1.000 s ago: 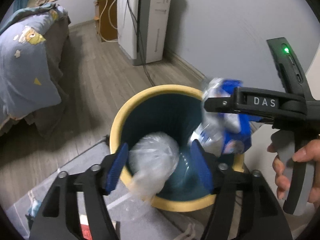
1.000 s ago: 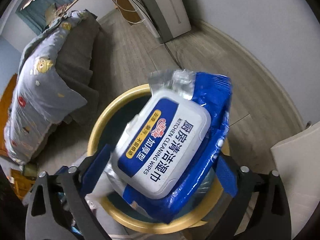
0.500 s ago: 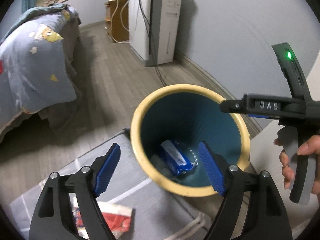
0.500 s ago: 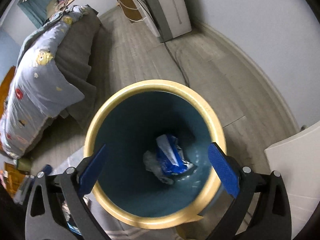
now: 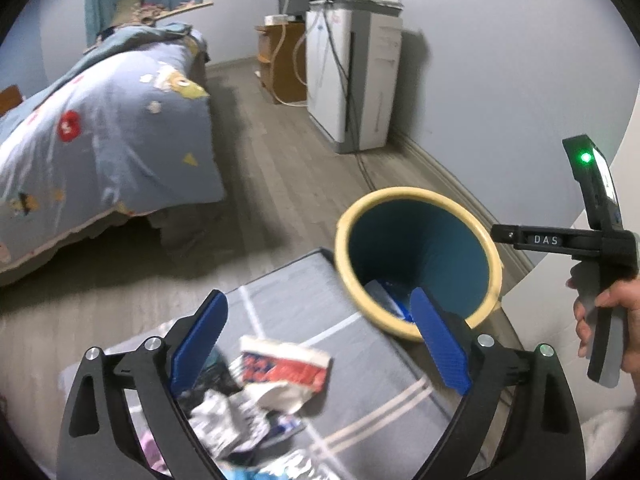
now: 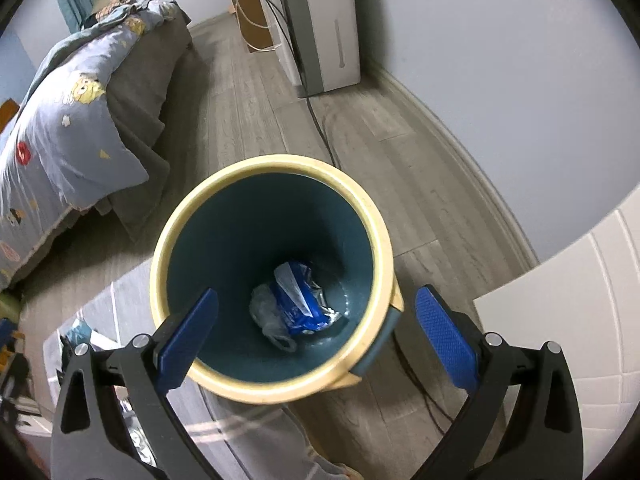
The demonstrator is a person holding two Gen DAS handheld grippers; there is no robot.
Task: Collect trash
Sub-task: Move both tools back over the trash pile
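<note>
Both drops look done: the wipes pack (image 6: 298, 300) and a crumpled clear bag (image 6: 268, 314) lie at the bottom of the bin (image 6: 276, 388), below the right gripper (image 6: 316, 328), whose jaws stand wide and empty. The left gripper (image 5: 320, 338) has just been opening its jaws, nothing between them; a red-and-white wrapper (image 5: 286, 368) lies on the grey mat (image 5: 376, 364) just below them. Fetching it looks next. Wood floor (image 5: 280, 168), bed (image 5: 100, 140) to the left.

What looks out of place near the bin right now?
Loose trash lies on the grey rug beside the bin: a red-and-white wrapper and crumpled foil. Inside the bin, the blue wipes pack sits with a clear bag.
</note>
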